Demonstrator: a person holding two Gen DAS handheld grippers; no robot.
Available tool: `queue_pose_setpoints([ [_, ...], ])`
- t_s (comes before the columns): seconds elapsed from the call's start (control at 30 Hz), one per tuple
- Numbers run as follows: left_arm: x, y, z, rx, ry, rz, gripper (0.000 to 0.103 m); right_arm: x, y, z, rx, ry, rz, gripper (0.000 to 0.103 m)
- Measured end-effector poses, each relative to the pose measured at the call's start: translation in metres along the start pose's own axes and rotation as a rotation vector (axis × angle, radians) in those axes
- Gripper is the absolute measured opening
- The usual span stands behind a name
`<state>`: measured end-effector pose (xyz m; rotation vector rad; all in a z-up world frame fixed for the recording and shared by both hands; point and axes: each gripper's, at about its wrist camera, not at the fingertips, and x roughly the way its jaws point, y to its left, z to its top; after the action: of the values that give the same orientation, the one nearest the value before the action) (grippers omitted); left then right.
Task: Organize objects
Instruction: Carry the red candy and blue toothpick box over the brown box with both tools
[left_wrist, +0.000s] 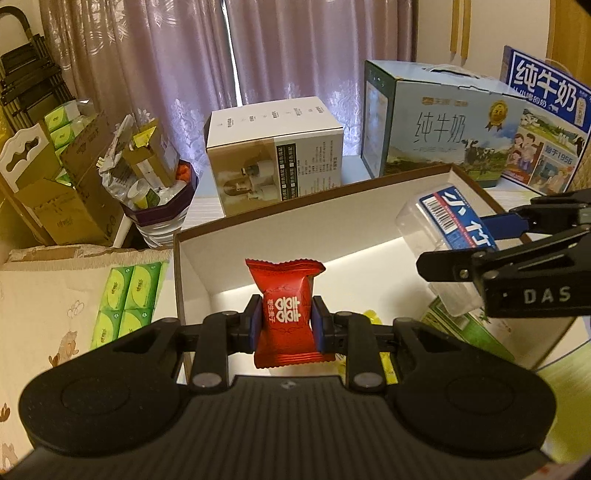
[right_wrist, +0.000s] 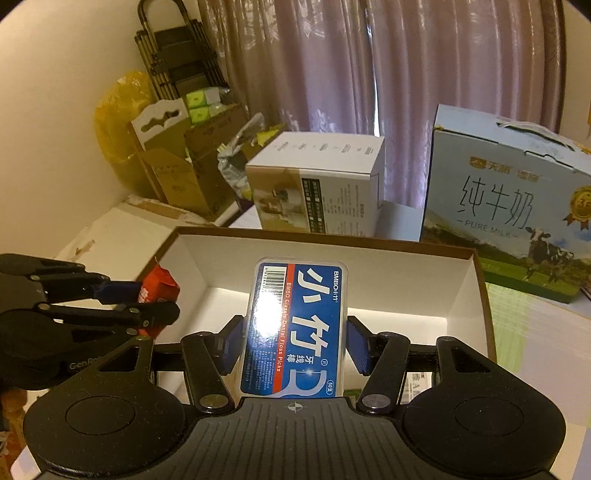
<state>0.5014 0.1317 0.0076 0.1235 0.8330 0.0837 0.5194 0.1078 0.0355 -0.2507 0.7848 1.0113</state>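
My left gripper (left_wrist: 284, 323) is shut on a red candy packet (left_wrist: 284, 295) and holds it above the open white box (left_wrist: 280, 218) with brown rim. My right gripper (right_wrist: 295, 338) is shut on a clear dental floss pick case (right_wrist: 297, 325) with a blue label, also over the box (right_wrist: 369, 258). In the left wrist view the right gripper (left_wrist: 495, 240) reaches in from the right with the case (left_wrist: 439, 229). In the right wrist view the left gripper (right_wrist: 136, 299) shows at left with the candy (right_wrist: 159, 286).
Inside the box lie a green carton (left_wrist: 465, 325) and something yellow (left_wrist: 373, 317). Behind stand a white product box (left_wrist: 277, 155) and milk cartons (left_wrist: 436, 122). Green tissue packs (left_wrist: 129, 299), cardboard boxes (left_wrist: 59, 184) and a full bin (left_wrist: 159, 206) are at left.
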Motion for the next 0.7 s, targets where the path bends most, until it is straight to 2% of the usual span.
queue_pose_setpoints([
  [0.33, 0.042, 0.001, 0.012, 0.003, 0.047, -0.013, 0.023, 0.044, -0.015, 0.008, 0.019, 0.055, -0.033, 0.055],
  [0.7, 0.078, -0.001, 0.016, 0.005, 0.099, -0.034, 0.023, 0.066, -0.029, 0.008, 0.036, 0.087, -0.051, 0.055],
])
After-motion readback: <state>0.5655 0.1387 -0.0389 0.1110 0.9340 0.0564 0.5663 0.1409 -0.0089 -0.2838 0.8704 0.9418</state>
